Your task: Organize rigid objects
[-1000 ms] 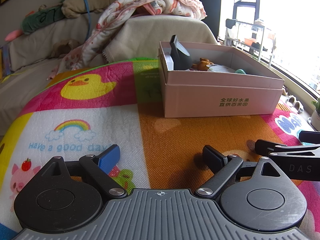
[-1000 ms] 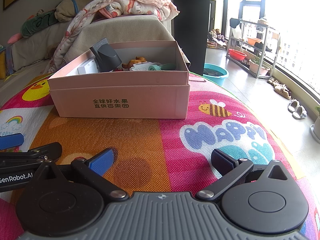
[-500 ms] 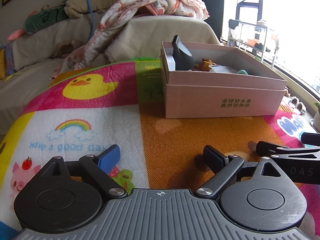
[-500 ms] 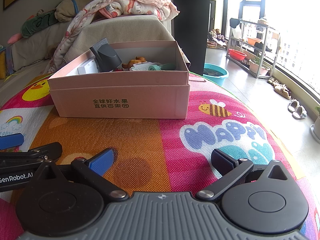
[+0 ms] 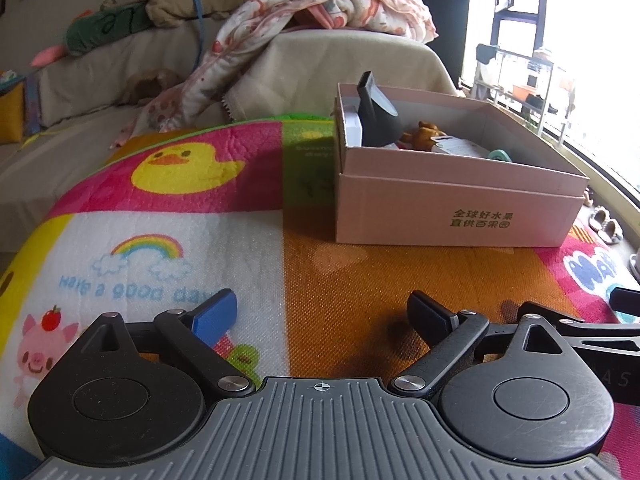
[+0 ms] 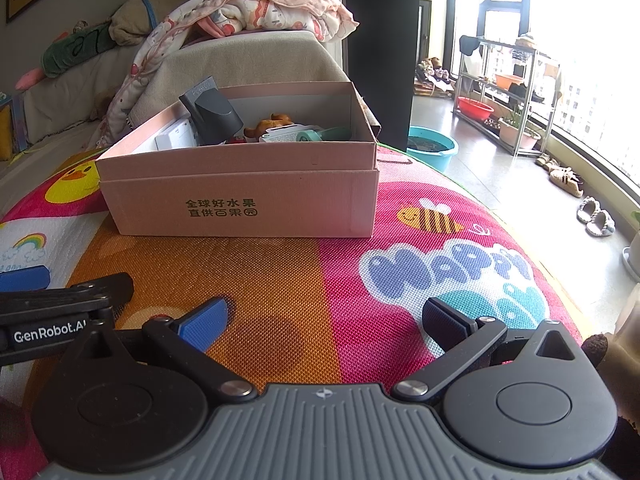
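Note:
A pink cardboard box (image 5: 456, 216) (image 6: 240, 196) stands on the colourful play mat (image 5: 200, 220) (image 6: 400, 216). Inside it I see a dark grey nozzle-shaped object (image 5: 376, 116) (image 6: 212, 114), a brown toy figure (image 5: 426, 134) (image 6: 270, 124), a white box (image 6: 176, 136) and a teal object (image 6: 324, 134). My left gripper (image 5: 322, 314) is open and empty, low over the mat, well short of the box. My right gripper (image 6: 324, 320) is open and empty, beside it to the right. Each gripper's fingers show at the edge of the other's view.
A sofa (image 5: 120, 64) with a draped blanket (image 5: 320, 4) and pillows stands behind the mat. To the right is bare floor with a teal basin (image 6: 432, 150), a metal rack (image 6: 508, 96) and slippers (image 6: 596, 216) by the window.
The left gripper has shifted slightly, so the box sits a little farther right in its view. The right gripper has not moved. Both stay open.

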Tool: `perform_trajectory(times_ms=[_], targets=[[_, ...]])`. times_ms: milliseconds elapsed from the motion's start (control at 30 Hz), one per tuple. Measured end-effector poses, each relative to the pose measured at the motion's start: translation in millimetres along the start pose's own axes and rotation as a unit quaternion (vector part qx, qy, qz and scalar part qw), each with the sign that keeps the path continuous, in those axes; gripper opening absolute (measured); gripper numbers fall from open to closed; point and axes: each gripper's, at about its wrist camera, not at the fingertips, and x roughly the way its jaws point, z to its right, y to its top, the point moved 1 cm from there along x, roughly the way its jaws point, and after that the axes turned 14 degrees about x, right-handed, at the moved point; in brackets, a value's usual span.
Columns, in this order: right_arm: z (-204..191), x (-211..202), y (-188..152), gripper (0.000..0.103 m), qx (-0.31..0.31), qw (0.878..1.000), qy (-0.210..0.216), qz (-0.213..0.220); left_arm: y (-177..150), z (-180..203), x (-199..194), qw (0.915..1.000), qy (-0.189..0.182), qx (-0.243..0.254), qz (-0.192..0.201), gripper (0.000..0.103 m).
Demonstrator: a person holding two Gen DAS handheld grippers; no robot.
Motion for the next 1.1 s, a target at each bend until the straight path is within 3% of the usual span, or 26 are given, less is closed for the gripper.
perform_trajectory(times_ms=[400,1100], targets=[[3.8,-1.9,-0.5,0.103,-0.003,1.000,-0.002,0.000,-0.8,0.7,-5.2,0.9997,-0.006,0.017,-0.014,0.092],[5.0,-4.1,-0.6,0.103,-0.003,1.000,-0.002,0.000,-3.6,0.5,-7.0,0.9996,-0.014,0.025,-0.005,0.093]])
